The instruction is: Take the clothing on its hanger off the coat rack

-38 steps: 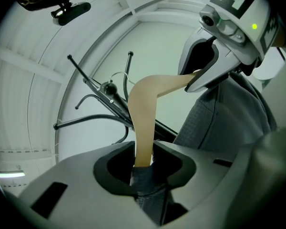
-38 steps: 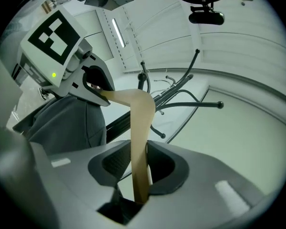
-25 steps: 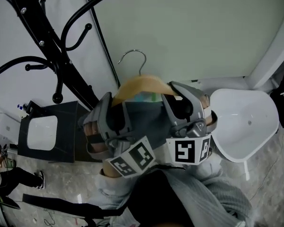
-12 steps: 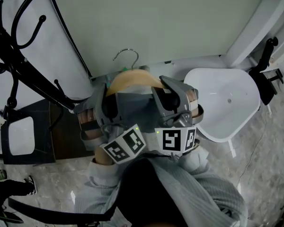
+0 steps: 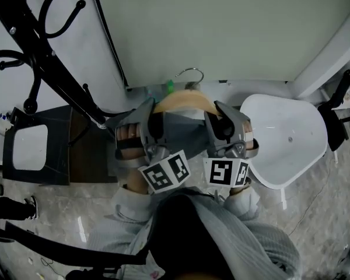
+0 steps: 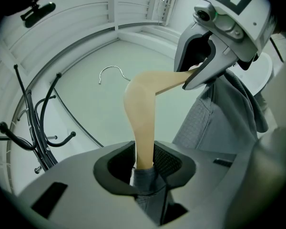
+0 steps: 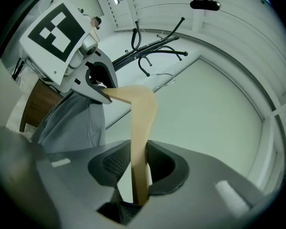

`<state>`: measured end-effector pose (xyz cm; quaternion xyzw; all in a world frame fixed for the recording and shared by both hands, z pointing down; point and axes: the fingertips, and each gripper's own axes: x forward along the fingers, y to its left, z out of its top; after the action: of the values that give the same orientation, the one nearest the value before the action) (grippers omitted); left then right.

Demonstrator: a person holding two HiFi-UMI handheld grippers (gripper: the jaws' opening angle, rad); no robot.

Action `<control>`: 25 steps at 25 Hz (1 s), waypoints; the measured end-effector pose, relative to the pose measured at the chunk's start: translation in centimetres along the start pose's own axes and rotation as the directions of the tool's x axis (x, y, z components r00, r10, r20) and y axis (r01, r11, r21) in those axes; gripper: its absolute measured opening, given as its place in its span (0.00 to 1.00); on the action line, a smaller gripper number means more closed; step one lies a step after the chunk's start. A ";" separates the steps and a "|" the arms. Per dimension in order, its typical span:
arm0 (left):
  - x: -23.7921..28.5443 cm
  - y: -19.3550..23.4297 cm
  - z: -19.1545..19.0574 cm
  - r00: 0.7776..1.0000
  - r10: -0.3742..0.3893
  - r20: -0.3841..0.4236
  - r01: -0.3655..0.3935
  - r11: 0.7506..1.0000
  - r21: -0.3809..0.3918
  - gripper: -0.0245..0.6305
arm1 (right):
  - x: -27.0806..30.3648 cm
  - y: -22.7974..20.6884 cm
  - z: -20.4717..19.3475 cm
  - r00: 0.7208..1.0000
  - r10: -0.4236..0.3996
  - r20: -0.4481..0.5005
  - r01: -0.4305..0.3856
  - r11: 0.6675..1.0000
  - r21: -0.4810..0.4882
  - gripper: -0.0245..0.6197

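Note:
A pale wooden hanger (image 5: pixel 184 100) with a metal hook (image 5: pixel 191 73) carries a grey garment (image 5: pixel 184 134). It hangs in the air in front of me, its hook free of the black coat rack (image 5: pixel 44 69) at the left. My left gripper (image 5: pixel 153 114) is shut on the hanger's left arm. My right gripper (image 5: pixel 217 116) is shut on its right arm. In the left gripper view the hanger (image 6: pixel 140 113) runs up from between the jaws of my left gripper (image 6: pixel 144 159) to the right gripper (image 6: pixel 214 46). The right gripper view shows the hanger (image 7: pixel 143 118) clamped in my right gripper (image 7: pixel 138 163).
A white moulded chair (image 5: pixel 291 139) stands close at the right. A dark side table with a white top (image 5: pixel 29 153) sits at the left under the rack's arms. A plain pale wall (image 5: pixel 221 28) is straight ahead. The grey sleeves of the person holding the grippers fill the lower middle.
Both grippers keep their hold on the hanger. The view has swung, so hanger and grippers now sit a little further right, and the rack stays off to the left.

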<state>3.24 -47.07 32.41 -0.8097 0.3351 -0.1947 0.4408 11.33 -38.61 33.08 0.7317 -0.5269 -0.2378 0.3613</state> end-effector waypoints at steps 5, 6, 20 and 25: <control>0.3 -0.1 -0.6 1.000 -0.007 -0.011 0.007 1.000 0.000 0.21 | 0.5 0.6 -0.1 1.000 0.013 -0.001 -0.013 1.000 0.010 0.19; 0.3 -0.1 -0.8 1.000 -0.008 -0.014 0.008 1.000 0.001 0.21 | 0.6 0.7 -0.1 1.000 0.018 0.001 -0.018 1.000 0.011 0.19; 0.4 0.3 -1.6 0.999 -0.006 -0.042 0.006 1.000 0.002 0.21 | 1.4 1.1 0.6 0.999 0.039 0.024 -0.039 0.999 0.001 0.19; 0.4 0.4 -1.6 0.999 -0.002 -0.045 0.002 1.000 0.002 0.21 | 1.3 1.0 0.8 0.999 0.031 0.030 -0.030 1.000 -0.007 0.19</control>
<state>2.36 -48.43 32.91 -0.8049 0.3441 -0.2138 0.4337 10.52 -40.23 33.37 0.7187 -0.5427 -0.2450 0.3590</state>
